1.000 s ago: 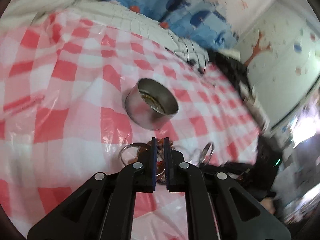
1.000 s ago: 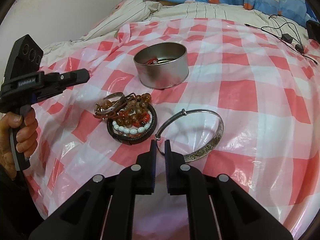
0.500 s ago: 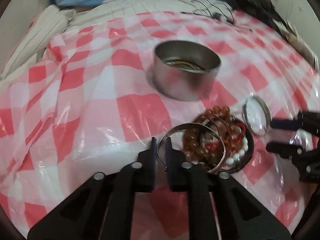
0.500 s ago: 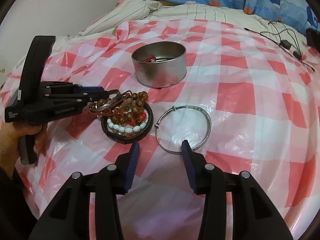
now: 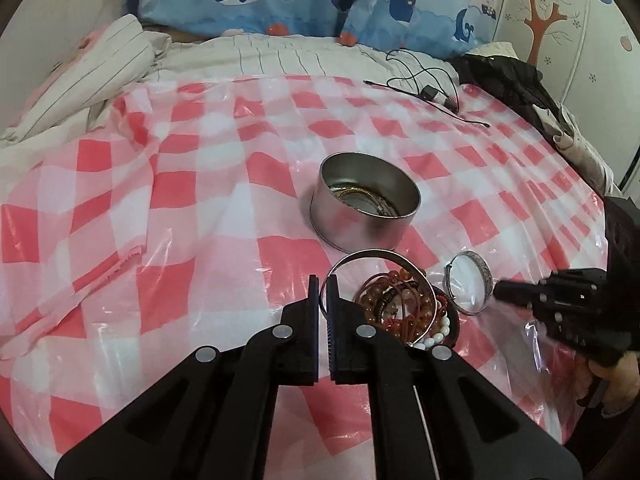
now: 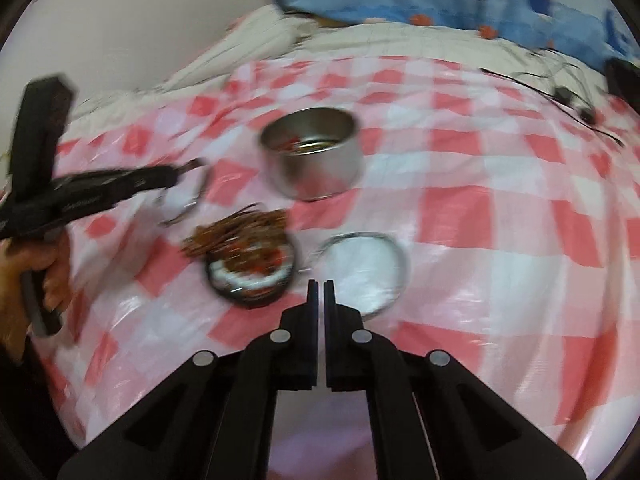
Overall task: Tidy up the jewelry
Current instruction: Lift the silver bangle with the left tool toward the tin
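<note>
A round metal tin (image 5: pixel 365 209) with jewelry inside stands on the red-checked plastic sheet; it also shows in the right wrist view (image 6: pixel 312 158). My left gripper (image 5: pixel 323 284) is shut on a thin silver bangle (image 5: pixel 380 254) and holds it raised in front of a pile of bead bracelets (image 5: pixel 404 308). In the right wrist view the left gripper (image 6: pixel 188 168) carries that bangle (image 6: pixel 188 204) left of the tin. My right gripper (image 6: pixel 319 285) is shut and empty, just above a second silver bangle (image 6: pixel 396 256) lying beside the bead pile (image 6: pixel 252 264).
A checked sheet (image 5: pixel 160 240) covers a bed. Striped bedding (image 5: pixel 80 80) and whale-print pillows (image 5: pixel 300 0) lie behind. A black cable (image 5: pixel 424 88) and dark clothing (image 5: pixel 520 80) lie at the back right.
My left gripper has lifted the thin bangle off the bead pile and swung to face the tin. My right gripper opened over the second bangle, then shut again, empty.
</note>
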Demonstrator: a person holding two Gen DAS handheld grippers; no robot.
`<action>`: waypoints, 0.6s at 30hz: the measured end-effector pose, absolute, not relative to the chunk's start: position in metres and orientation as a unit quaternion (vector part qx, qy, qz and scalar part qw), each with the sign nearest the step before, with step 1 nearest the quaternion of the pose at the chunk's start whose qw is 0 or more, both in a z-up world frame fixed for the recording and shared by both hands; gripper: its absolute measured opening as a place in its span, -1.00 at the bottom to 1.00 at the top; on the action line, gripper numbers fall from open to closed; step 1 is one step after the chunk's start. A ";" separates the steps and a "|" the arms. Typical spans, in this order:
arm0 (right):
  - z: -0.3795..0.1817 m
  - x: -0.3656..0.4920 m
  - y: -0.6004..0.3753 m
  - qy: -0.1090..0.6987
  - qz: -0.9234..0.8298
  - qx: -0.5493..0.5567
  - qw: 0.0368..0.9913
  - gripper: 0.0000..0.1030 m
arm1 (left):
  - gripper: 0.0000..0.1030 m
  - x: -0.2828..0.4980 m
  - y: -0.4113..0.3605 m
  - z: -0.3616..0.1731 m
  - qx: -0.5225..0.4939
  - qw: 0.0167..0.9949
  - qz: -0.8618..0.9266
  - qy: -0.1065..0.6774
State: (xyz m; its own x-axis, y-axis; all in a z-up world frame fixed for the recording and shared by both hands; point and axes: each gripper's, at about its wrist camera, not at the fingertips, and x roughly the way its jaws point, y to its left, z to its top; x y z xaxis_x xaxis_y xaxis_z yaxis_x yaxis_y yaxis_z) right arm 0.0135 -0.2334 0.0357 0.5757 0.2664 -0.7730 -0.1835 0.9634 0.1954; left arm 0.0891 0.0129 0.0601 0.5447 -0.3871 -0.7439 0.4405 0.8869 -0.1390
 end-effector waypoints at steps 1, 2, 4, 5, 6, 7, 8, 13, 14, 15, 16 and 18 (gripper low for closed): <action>0.035 0.016 -0.239 0.442 0.113 0.052 0.888 -0.69 | -0.95 0.089 0.013 0.060 0.031 0.878 -0.236 0.415; 0.037 0.018 -0.243 0.436 0.100 0.054 0.892 -0.01 | -0.95 0.089 0.013 0.060 0.031 0.878 -0.237 0.415; 0.041 0.021 -0.243 0.424 0.095 0.051 0.899 0.19 | -0.94 0.090 0.014 0.059 0.029 0.877 -0.238 0.416; 0.039 0.026 -0.240 0.428 0.097 0.049 0.897 0.15 | -0.94 0.090 0.014 0.059 0.027 0.877 -0.239 0.416; 0.032 0.032 -0.237 0.439 0.095 0.042 0.892 -0.05 | -0.94 0.090 0.013 0.058 0.027 0.876 -0.240 0.417; 0.023 0.039 -0.233 0.457 0.091 0.032 0.884 -0.27 | -0.94 0.090 0.012 0.058 0.028 0.876 -0.241 0.418; 0.014 0.044 -0.229 0.471 0.084 0.019 0.878 -0.55 | -0.94 0.089 0.011 0.057 0.028 0.875 -0.241 0.418; 0.021 0.040 -0.229 0.459 0.101 0.036 0.882 -0.91 | -0.94 0.088 0.010 0.058 0.030 0.877 -0.238 0.417; 0.022 0.039 -0.230 0.456 0.105 0.043 0.883 -0.91 | -0.94 0.088 0.009 0.058 0.031 0.877 -0.238 0.417; 0.024 0.038 -0.231 0.453 0.109 0.048 0.884 -0.91 | -0.94 0.088 0.009 0.057 0.032 0.877 -0.238 0.417; 0.027 0.036 -0.231 0.448 0.113 0.054 0.885 -0.91 | -0.94 0.088 0.010 0.058 0.032 0.877 -0.238 0.417; 0.032 0.033 -0.232 0.439 0.119 0.064 0.888 -0.91 | -0.94 0.089 0.010 0.056 0.033 0.876 -0.237 0.418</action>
State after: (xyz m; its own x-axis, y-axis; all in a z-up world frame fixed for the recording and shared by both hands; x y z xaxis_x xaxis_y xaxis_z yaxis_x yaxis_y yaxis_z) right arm 0.0333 -0.2319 0.0317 0.5864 0.2668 -0.7649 -0.1551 0.9637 0.2173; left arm 0.0889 0.0102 0.0565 0.5377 -0.3874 -0.7489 0.4422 0.8858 -0.1408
